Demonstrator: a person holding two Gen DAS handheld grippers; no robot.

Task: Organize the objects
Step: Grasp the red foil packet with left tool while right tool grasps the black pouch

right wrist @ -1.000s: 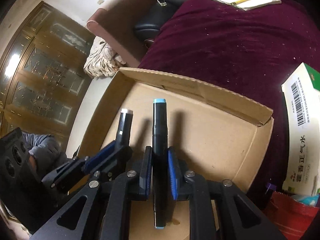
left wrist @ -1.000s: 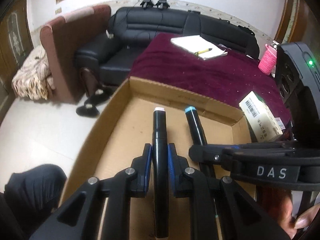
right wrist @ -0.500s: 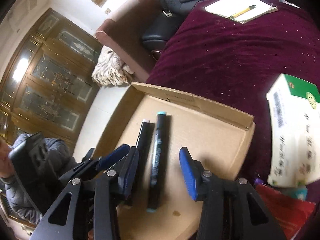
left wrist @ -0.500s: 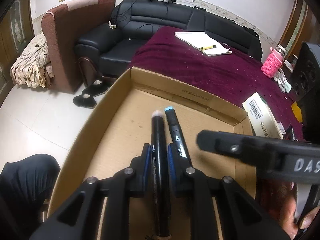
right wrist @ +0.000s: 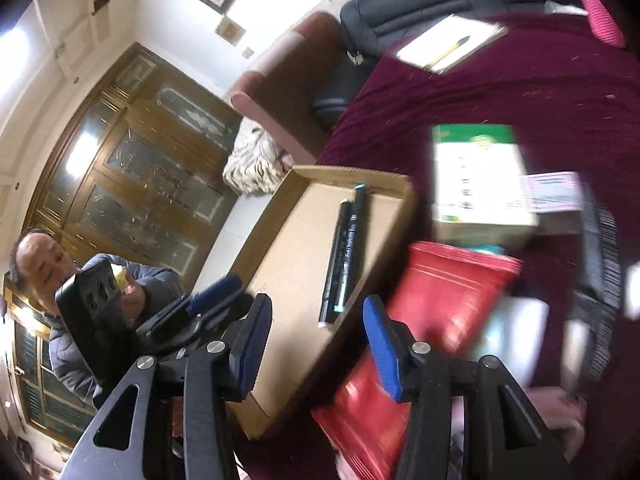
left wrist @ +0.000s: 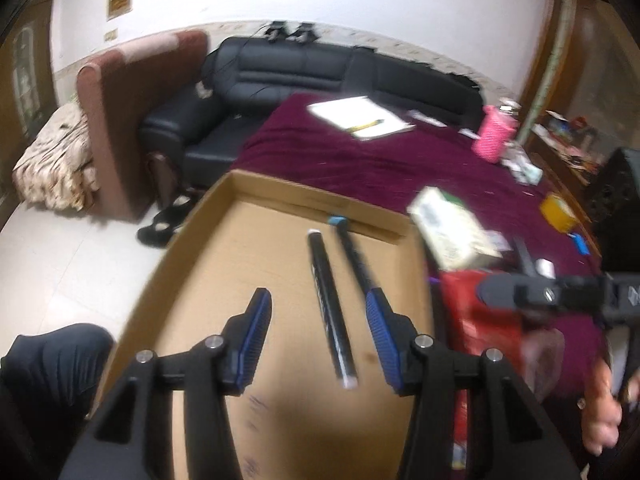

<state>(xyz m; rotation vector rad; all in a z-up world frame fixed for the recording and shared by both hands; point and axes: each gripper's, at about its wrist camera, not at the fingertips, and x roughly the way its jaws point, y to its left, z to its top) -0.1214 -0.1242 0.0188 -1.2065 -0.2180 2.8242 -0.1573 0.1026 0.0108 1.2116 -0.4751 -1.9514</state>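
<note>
Nearby, red pouch [right wrist: 432, 304] beside cardboard tray [right wrist: 280, 248]

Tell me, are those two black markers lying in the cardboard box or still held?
In the box. Both markers lie flat, side by side on the box floor; neither gripper's fingers touch them.

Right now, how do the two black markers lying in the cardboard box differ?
The white-capped marker has a white far end; the teal-capped marker has a teal one. The teal-capped marker reaches further toward the far wall of the cardboard box; the white-capped marker lies nearer the camera, on its left. Both are black, lie flat side by side on the box floor, and are held by neither gripper.
</note>
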